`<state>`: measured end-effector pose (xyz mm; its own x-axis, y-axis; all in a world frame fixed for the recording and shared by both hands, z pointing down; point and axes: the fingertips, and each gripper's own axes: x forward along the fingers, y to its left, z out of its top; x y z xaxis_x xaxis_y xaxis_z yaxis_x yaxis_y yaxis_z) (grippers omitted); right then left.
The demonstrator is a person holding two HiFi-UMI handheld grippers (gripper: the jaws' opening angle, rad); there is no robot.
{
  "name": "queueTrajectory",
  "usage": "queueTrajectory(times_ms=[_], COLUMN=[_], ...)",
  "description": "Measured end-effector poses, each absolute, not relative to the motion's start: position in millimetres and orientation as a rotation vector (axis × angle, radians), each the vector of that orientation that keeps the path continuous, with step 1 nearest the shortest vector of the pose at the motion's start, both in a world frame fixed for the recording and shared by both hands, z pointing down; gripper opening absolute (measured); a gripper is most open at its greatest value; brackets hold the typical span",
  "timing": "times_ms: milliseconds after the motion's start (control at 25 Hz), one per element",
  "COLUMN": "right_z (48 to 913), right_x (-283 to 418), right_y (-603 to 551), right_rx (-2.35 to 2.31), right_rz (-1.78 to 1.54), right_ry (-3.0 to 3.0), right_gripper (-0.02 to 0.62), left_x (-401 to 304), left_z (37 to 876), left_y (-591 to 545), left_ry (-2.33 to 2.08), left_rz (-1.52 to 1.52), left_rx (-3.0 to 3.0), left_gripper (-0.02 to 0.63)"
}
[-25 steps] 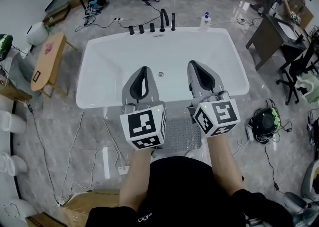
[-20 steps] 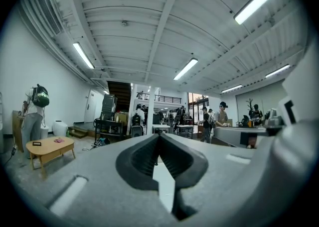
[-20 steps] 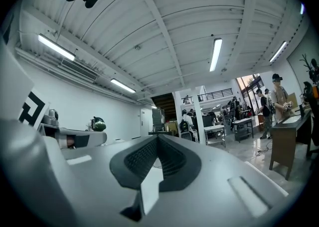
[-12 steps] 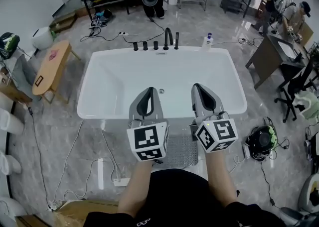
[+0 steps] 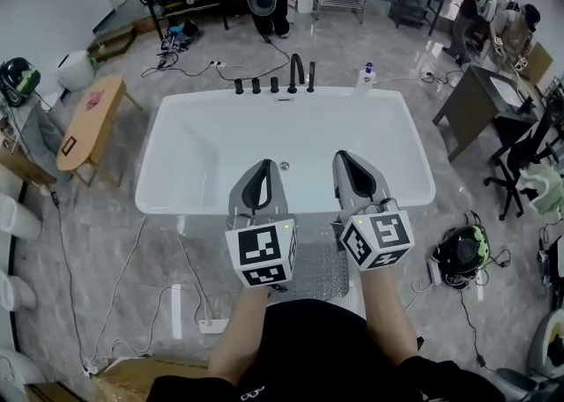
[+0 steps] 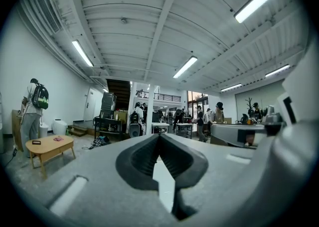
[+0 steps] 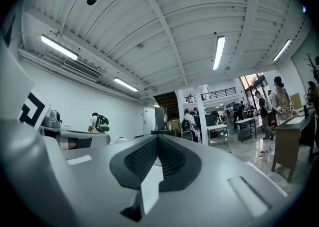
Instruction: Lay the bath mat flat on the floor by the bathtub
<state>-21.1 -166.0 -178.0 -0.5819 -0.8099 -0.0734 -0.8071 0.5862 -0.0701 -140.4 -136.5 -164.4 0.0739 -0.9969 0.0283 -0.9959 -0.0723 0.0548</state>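
Jaws on the left gripper [image 5: 263,165] meet at their tips, with nothing caught between the dark ribbed pads [image 6: 142,154]. The right gripper [image 5: 344,156] is closed the same way and is just as empty. Both tools point level and away from the person, side by side with a gap between them. Their tips reach out over the near rim of the white rectangular bathtub [image 5: 176,204]. Each marker cube faces up toward the head camera. Behind the cubes, the bare left forearm [image 5: 240,325] and bare right forearm [image 5: 389,303] run straight back to a torso in black. The elbows are tucked close and the wrists show no bend.

Below and between the cubes, the clear studded plastic bath mat [image 5: 322,264] lies on the grey marbled floor [image 5: 115,224], close against the tub's near wall. The part that shows looks flat. Its near end is hidden by the person's body, and neither gripper touches it.

At the tub's far rim stands a black faucet set [image 5: 295,70], with a white bottle [image 5: 366,74] near the far right corner. White cables [image 5: 132,281] trail over the floor at left, and a low oval wooden table [image 5: 88,118] stands well apart from the tub. A black and green round object [image 5: 463,249] sits on the floor at right.
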Motion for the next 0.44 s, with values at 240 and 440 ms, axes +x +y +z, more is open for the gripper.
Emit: queueTrajectory(times_ms=[240, 440], right_z=[-180.2, -180.5], right_x=[-21.6, -27.5], right_y=[-167.9, -169.3], right_rx=[-1.442, -1.409], right_rz=[0.081, 0.081], right_ry=[2.734, 2.741], right_gripper=[0.003, 0.003], left_x=[-144.7, -148.0], left_z=[-161.9, -162.8], left_y=[-137.0, -137.0], left_ry=[-2.110, -2.119], left_rz=[-0.025, -0.030], left_rx=[2.240, 2.244], left_gripper=[0.005, 0.005])
